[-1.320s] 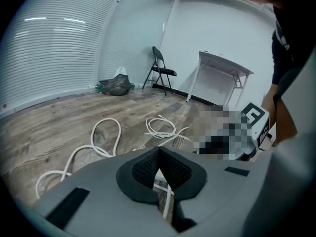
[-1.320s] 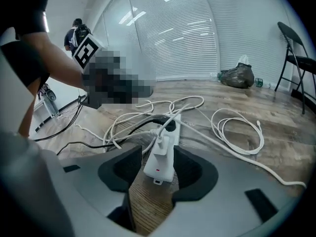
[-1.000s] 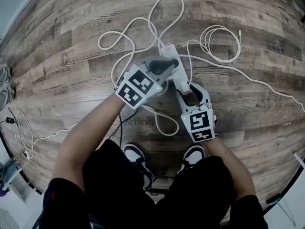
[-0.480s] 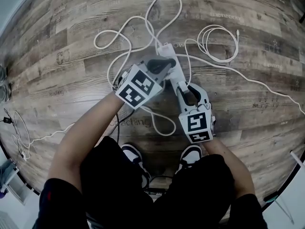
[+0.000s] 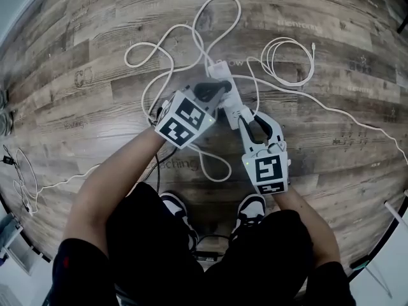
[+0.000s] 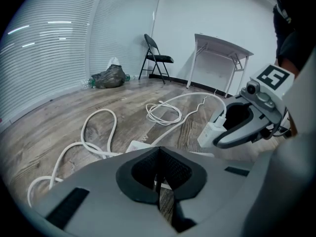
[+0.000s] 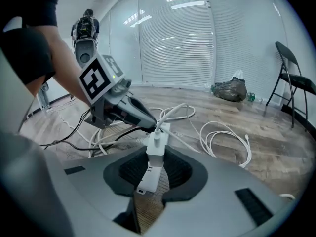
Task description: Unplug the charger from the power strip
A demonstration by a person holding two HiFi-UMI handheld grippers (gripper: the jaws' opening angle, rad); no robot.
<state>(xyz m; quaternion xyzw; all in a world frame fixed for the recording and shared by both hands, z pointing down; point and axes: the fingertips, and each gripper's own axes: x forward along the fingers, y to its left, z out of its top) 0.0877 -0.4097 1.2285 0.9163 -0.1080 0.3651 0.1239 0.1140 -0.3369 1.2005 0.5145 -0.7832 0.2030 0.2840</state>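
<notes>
A white power strip [image 5: 220,75] lies on the wooden floor among loops of white cable. My left gripper [image 5: 223,89] is shut, its tip down on the strip; in the left gripper view the pads meet with the strip [image 6: 140,146] just beyond them. My right gripper [image 5: 241,116] is shut on the white charger [image 7: 157,149], with its jaws having just been closing onto it. The charger [image 6: 213,132] hangs a little above the strip, its cable running to a coil [image 5: 290,59].
The strip's thick white lead [image 5: 166,50] loops across the floor to the left. The person's shoes [image 5: 178,206] stand close below the grippers. Farther off are a folding chair [image 6: 157,51], a white table [image 6: 222,46] and a dark bag [image 6: 109,76].
The right gripper's jaws have closed on the charger and it has risen slightly with it. The left gripper has stayed on the power strip.
</notes>
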